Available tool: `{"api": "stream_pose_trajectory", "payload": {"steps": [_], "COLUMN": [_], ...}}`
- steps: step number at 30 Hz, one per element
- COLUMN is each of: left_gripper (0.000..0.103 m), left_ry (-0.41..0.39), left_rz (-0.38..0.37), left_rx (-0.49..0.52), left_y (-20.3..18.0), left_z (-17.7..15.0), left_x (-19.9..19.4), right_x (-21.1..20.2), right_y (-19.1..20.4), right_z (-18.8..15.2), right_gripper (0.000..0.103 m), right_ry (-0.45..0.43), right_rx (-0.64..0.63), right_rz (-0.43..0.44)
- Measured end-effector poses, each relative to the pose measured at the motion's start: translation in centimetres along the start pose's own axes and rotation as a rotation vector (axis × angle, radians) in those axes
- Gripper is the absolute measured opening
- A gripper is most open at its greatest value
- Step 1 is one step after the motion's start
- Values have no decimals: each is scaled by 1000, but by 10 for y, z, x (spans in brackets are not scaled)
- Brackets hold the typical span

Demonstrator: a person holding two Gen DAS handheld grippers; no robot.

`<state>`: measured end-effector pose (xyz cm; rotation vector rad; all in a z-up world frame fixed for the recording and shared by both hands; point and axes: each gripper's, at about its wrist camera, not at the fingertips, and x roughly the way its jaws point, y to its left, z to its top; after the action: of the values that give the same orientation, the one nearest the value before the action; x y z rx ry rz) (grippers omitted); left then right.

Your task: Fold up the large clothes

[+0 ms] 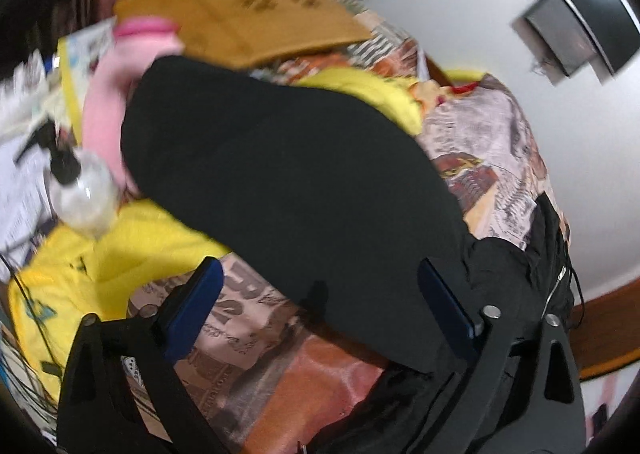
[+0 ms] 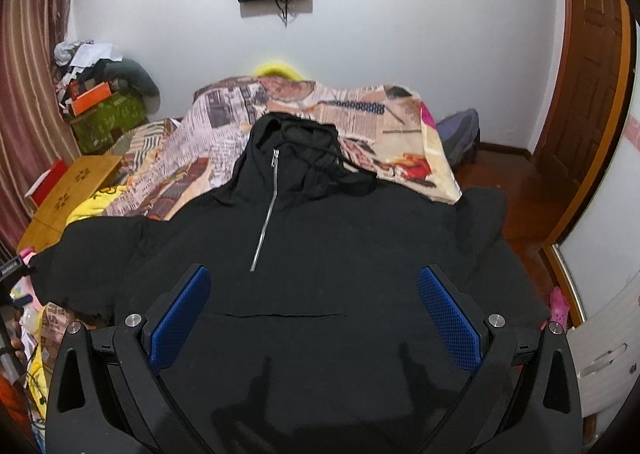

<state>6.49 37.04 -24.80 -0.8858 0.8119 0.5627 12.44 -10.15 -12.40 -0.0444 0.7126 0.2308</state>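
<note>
1. The black hoodie (image 2: 320,238) lies front-up and spread flat on a newspaper-print bedspread (image 2: 224,149), hood toward the far wall, zipper (image 2: 266,213) running up its chest.
2. The right gripper (image 2: 314,314) hangs over the hoodie's lower front, blue pads wide apart, nothing clamped; the kangaroo pocket edge lies between the fingers.
3. The left gripper (image 1: 320,294) also stands wide and empty, over a hoodie sleeve (image 1: 280,173) that runs away ahead of its fingertips.
4. Beyond that sleeve, left of the tongs, sit yellow cloth (image 1: 132,246), a clear bottle (image 1: 86,197) and a cardboard box (image 1: 248,19).
</note>
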Motion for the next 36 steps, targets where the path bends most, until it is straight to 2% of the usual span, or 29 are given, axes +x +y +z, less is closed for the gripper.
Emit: {"api": "stream_pose_trajectory", "payload": {"steps": [4,7,12,14,15,16,20,22,23,25,26,31,36], "left_gripper": [91,87,84,78,73,60,43,20,14,10,9,5,4], "left_ry": [61,74,45,23,10,5,-38,-80,-99,-143,-172,-328,-395], "left_rz": [-78,-116,-132,-111,-73,-39,29,99,124,142,138,16,-110], "left_rx": [-132,-201,-223,-209,-194,-177,-113,-40,-5,63,92,248,413], "left_y": [32,48,58,62,62,61,52,38,30,10,0,-70,-145], "left_z": [4,9,24,32,35,36,38,39,40,42,43,52,45], "left_x": [24,36,50,58,63,67,67,57,52,39,30,-29,-71], "right_x": [9,13,13,13,13,12,8,6,6,5,5,6,3], "right_y": [1,2,6,7,7,7,7,6,5,3,1,-1,-5], "right_z": [1,2,3,5,5,5,7,7,7,7,7,6,4], "right_gripper": [103,103,103,103,103,103,103,103,103,103,103,103,103], "right_ry": [25,32,33,31,32,32,23,18,15,15,16,14,3], "right_rx": [4,-1,-12,-15,-14,-12,-9,-12,-11,-5,-2,-4,-5], "right_rz": [10,13,16,13,14,14,7,-1,-7,-8,-8,-11,-4]}}
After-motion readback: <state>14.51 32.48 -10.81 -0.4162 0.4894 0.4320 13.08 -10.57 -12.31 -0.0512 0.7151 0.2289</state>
